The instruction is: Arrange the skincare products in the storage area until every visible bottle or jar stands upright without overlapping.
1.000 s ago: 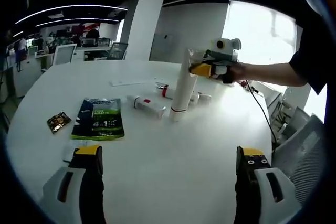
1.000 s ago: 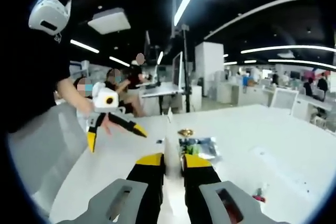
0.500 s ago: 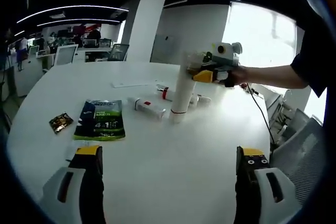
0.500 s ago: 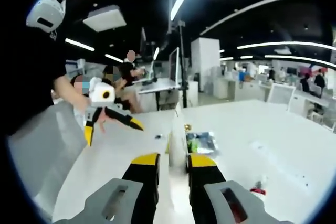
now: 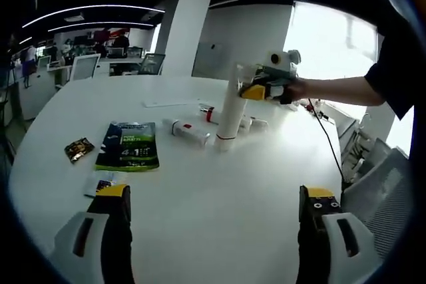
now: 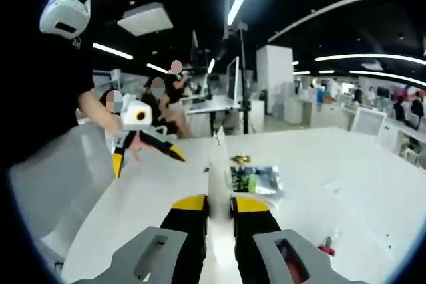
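Left gripper view: left gripper (image 5: 213, 214) hangs over the round white table (image 5: 200, 191), its 2 yellow-tipped jaws spread wide, nothing between them. Tall white tube (image 5: 229, 114) stands upright on its cap near mid-table, a thin red band low on it. Right gripper (image 5: 256, 89), carried by a person's hand (image 5: 293, 90), is clamped on the tube's upper end. Behind the tube, 2 or 3 smaller white tubes (image 5: 190, 131) with red marks lie flat, close together. To the left lie a green sachet (image 5: 130, 147), a small dark packet (image 5: 78, 149) and a small white packet (image 5: 100, 183).

Right gripper view: right gripper (image 6: 212, 205) jaws pinch the white tube (image 6: 216, 184), which rises between them. Green sachet (image 6: 254, 179) lies beyond. Left gripper (image 6: 143, 157) hovers spread over the table edge.
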`<state>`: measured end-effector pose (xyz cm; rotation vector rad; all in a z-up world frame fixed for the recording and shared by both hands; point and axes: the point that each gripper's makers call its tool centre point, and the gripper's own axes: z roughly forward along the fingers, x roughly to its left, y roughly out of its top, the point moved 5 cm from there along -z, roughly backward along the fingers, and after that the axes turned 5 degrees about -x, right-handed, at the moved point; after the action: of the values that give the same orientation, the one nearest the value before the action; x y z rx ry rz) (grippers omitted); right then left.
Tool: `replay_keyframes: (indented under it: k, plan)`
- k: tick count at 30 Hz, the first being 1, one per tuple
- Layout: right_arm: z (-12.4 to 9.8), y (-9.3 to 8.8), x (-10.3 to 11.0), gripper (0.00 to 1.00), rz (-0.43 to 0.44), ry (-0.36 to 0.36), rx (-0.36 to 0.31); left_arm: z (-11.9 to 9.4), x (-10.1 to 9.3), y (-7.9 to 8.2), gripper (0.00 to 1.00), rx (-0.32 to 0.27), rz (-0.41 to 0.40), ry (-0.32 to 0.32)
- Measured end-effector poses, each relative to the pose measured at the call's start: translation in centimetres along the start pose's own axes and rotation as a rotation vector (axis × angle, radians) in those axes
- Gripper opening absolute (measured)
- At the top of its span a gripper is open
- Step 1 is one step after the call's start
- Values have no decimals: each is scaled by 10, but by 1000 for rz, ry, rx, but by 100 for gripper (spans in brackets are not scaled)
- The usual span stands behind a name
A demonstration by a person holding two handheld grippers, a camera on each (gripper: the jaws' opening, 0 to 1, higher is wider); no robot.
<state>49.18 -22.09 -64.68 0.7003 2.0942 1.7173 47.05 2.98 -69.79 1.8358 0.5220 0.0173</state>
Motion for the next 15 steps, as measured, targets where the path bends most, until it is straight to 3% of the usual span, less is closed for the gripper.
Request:
replay_keyframes:
  k: [15]
  plan:
    - [-2,-3,0,16,32,-33,7,7,-4,5,98,-4,5,-6]
